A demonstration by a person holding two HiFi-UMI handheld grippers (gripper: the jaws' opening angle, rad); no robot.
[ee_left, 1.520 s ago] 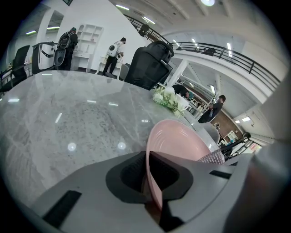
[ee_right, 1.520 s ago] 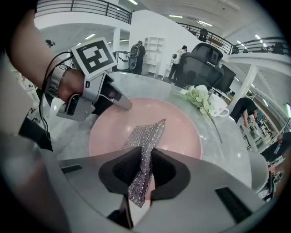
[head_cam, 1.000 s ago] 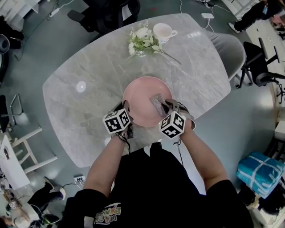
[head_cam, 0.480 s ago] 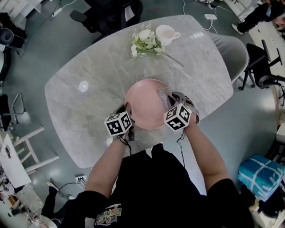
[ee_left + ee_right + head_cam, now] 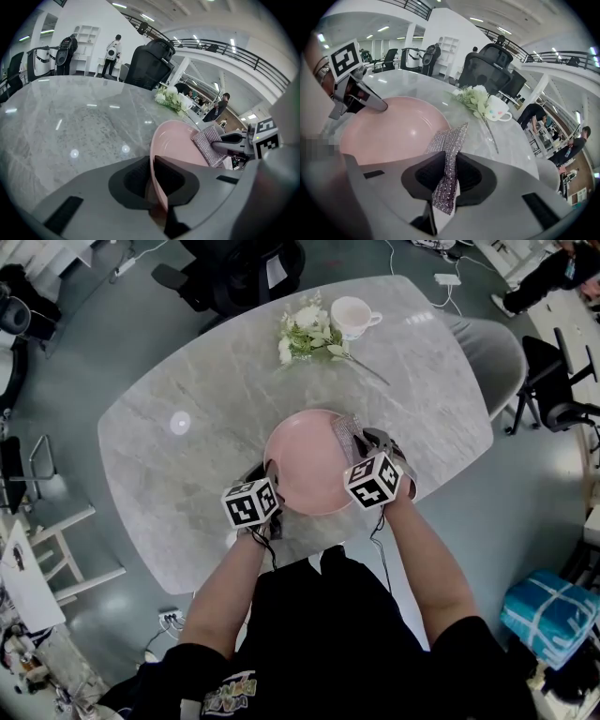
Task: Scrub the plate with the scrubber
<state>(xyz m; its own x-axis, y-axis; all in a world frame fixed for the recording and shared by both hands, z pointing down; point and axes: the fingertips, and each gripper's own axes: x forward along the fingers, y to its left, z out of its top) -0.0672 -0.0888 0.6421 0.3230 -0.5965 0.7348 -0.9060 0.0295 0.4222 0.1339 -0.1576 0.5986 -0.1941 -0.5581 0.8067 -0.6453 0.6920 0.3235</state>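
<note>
At the near edge of the grey marble table [image 5: 187, 418], just in front of the person: a pink plate [image 5: 305, 465], round, smooth and bare inside. Pinched at its near left rim by the left gripper [image 5: 157, 187], jaws closed tight on the thin pink edge between the two dark pads. Hard to tell whether flat on the stone or raised a little on that side. At the plate's right side, the right gripper [image 5: 447, 180], jaws clenched on a silvery mesh scrubber [image 5: 449, 140]. Sticks out past the jaw tips as a flat, glittering strip, far end over the plate's right rim and just onto the inner slope. Seen from the left gripper view as a sparkly patch against the pink wall, close to the right gripper's grey nose. Marker cubes on both grippers turned up toward the head camera, one at each side of the plate, bare forearms behind them. Farther across the table, well apart from the plate: a small bunch of white flowers [image 5: 305, 334] with a long stem, and just beside it a white cup [image 5: 352, 313] with coloured spots. Beyond the far edge, a black office chair [image 5: 239, 273]; at the right end, a grey chair [image 5: 492, 352].
</note>
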